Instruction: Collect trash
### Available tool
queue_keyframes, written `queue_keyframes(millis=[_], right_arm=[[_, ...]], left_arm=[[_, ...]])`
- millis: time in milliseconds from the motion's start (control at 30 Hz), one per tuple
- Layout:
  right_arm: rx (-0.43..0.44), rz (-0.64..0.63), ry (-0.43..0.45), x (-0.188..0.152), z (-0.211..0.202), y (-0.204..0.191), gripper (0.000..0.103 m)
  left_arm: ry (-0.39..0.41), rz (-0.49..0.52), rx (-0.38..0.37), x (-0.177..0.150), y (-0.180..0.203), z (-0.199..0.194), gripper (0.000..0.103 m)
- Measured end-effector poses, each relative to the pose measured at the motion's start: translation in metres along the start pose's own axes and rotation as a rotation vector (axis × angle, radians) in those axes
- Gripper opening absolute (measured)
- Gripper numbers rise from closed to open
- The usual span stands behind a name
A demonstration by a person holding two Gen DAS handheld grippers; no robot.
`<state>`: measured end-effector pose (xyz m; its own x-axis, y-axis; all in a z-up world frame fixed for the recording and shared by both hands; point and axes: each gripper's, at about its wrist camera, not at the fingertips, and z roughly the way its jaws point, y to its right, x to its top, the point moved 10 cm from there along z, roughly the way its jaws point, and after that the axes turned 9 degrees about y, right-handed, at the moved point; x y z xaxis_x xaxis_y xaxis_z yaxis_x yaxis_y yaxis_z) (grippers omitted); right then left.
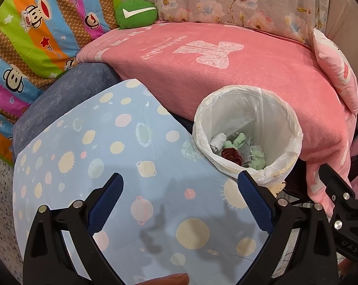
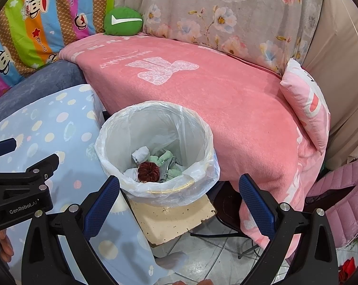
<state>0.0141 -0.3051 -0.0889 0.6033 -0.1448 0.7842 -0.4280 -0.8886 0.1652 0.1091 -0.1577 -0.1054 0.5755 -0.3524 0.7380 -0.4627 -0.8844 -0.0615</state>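
Note:
A round bin lined with a white plastic bag (image 1: 285,121) (image 2: 200,140) stands between the blue patterned cloth and the pink blanket. Inside lie a dark red pinecone-like piece (image 1: 231,157) (image 2: 148,171), pale green scraps (image 1: 240,139) (image 2: 164,158) and a white crumpled bit (image 1: 218,141) (image 2: 140,154). My left gripper (image 1: 181,188) is open over the blue cloth, nothing between its fingers. My right gripper (image 2: 179,191) is open just in front of the bin, also holding nothing. The left gripper's side (image 2: 24,180) shows at the left edge of the right wrist view.
A light blue cloth with planet prints (image 1: 121,156) (image 2: 48,128) covers a surface at left. A pink blanket (image 1: 226,76) (image 2: 226,95) drapes the sofa behind, with a green round cushion (image 1: 136,13) (image 2: 123,21) and a pink pillow (image 2: 309,104). Tiled floor (image 2: 214,256) lies below.

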Motion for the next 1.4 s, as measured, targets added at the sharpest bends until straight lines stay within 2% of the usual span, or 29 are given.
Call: queue_keyframes(millis=[733, 1400], right_arm=[[0.000, -0.003, -0.006, -0.007, 0.000, -0.001, 0.096], [-0.005, -0.001, -0.008, -0.013, 0.002, 0.003, 0.096]], left_arm=[[-0.008, -0.023, 0.013, -0.005, 0.002, 0.000, 0.092], [-0.002, -0.005, 0.011, -0.005, 0.005, 0.000, 0.092]])
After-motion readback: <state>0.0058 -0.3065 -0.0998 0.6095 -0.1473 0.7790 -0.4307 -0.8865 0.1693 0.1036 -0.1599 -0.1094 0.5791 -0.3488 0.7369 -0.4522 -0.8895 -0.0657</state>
